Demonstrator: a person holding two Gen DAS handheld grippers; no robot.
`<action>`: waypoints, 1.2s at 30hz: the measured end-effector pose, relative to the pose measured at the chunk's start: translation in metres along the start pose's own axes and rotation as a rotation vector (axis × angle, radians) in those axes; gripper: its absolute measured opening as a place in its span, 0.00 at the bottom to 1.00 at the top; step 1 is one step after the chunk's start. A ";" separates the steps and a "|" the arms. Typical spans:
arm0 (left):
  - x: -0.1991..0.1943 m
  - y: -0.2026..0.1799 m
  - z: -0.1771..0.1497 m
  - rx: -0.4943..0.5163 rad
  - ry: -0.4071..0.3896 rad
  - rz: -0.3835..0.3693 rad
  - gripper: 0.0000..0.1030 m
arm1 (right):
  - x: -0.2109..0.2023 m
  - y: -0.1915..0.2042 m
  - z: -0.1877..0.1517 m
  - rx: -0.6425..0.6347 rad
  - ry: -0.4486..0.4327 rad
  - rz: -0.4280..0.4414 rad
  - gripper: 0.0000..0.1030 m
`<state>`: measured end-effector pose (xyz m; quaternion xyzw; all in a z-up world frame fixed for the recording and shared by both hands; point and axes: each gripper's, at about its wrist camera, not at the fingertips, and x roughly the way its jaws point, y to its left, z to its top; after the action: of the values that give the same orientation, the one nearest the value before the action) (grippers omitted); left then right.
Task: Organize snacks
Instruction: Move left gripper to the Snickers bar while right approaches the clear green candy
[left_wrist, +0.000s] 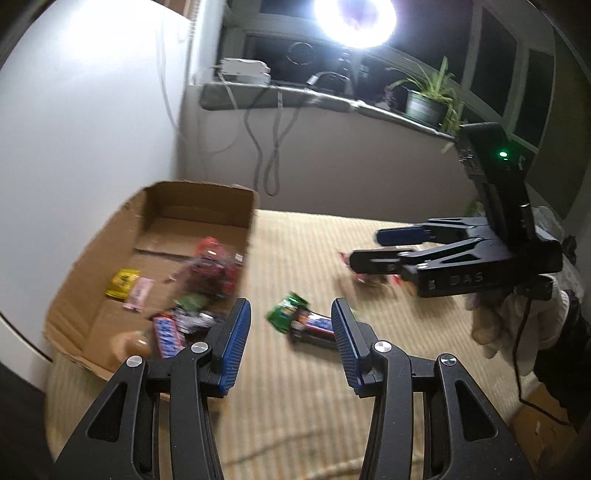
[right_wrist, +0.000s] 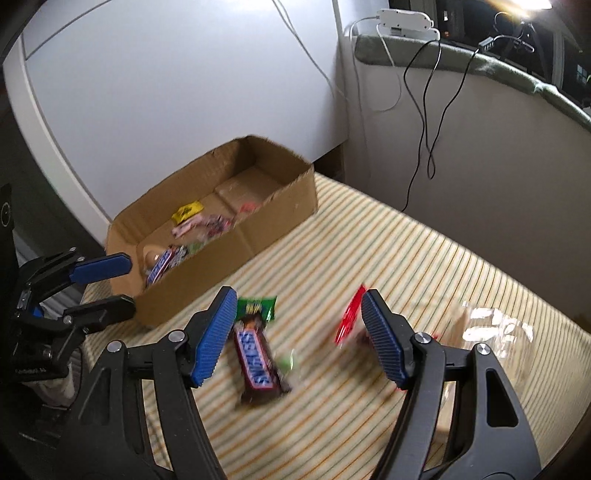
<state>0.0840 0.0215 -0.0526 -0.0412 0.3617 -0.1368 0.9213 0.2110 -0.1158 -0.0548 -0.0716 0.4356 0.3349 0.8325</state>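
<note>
A cardboard box (left_wrist: 199, 199) (right_wrist: 258, 236) stands on the striped cloth and holds several snacks, among them a yellow packet (left_wrist: 122, 282), a red bag (left_wrist: 212, 266) and a Snickers bar (left_wrist: 168, 334). On the cloth beside the box lie another Snickers bar (right_wrist: 256, 363) (left_wrist: 314, 328), a green packet (right_wrist: 258, 306) (left_wrist: 288, 312) and a red packet (right_wrist: 349, 314). My right gripper (right_wrist: 299, 295) (left_wrist: 365, 247) hovers open above these, nothing between its pads. My left gripper (left_wrist: 290, 306) (right_wrist: 127, 282) is open and empty near the box's front corner.
A crumpled clear wrapper (right_wrist: 495, 328) lies on the cloth at the right. Behind run a white panel, hanging cables (right_wrist: 424, 110) and a sill with a potted plant (left_wrist: 424, 99) and a bright lamp (left_wrist: 354, 22). A gloved hand (left_wrist: 517, 314) holds the right gripper.
</note>
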 end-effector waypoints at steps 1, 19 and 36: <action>0.002 -0.005 -0.003 0.000 0.013 -0.015 0.43 | 0.001 -0.001 -0.004 0.004 0.009 0.014 0.59; 0.063 -0.020 -0.025 -0.101 0.203 -0.082 0.43 | 0.049 -0.009 -0.039 0.034 0.142 0.093 0.30; 0.079 -0.012 -0.020 -0.084 0.222 -0.049 0.43 | 0.044 0.002 -0.046 -0.030 0.143 0.112 0.29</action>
<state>0.1231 -0.0114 -0.1170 -0.0733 0.4659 -0.1477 0.8694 0.1963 -0.1118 -0.1168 -0.0834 0.4924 0.3814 0.7779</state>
